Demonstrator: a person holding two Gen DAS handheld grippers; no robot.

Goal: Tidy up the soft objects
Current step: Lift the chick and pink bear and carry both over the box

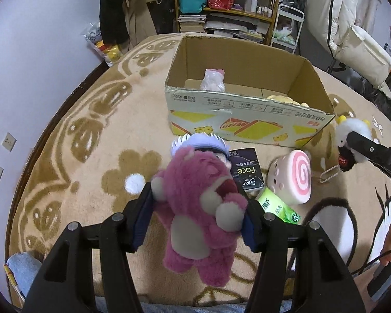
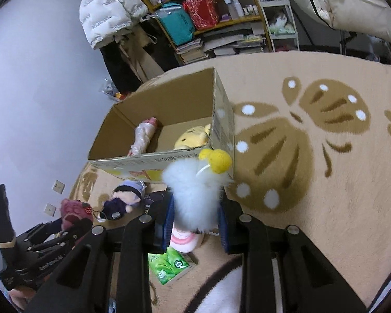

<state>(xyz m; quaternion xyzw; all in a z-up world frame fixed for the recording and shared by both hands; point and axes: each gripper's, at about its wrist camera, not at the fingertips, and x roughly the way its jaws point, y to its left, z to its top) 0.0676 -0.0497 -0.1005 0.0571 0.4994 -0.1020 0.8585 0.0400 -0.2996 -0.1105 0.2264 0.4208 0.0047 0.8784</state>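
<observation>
My left gripper (image 1: 196, 208) is shut on a pink plush bear (image 1: 200, 214) and holds it above the blanket, in front of an open cardboard box (image 1: 247, 114). My right gripper (image 2: 196, 208) is shut on a fluffy white plush with yellow pompoms (image 2: 195, 190), near the box's front corner (image 2: 221, 135); this plush also shows in the left wrist view (image 1: 352, 135). Inside the box lie a wrapped pink toy (image 1: 212, 79) and a yellow plush (image 2: 193, 137). A pink swirl-roll plush (image 1: 293, 177) and a white-haired doll (image 1: 203, 144) lie on the blanket.
A black tissue pack (image 1: 246, 173) and a green tissue pack (image 1: 279, 207) lie on the beige patterned blanket (image 1: 91, 156). A dark-haired doll (image 2: 125, 198) lies left of the box. Shelves with bags and books (image 1: 221, 5) stand behind, a wall to the left.
</observation>
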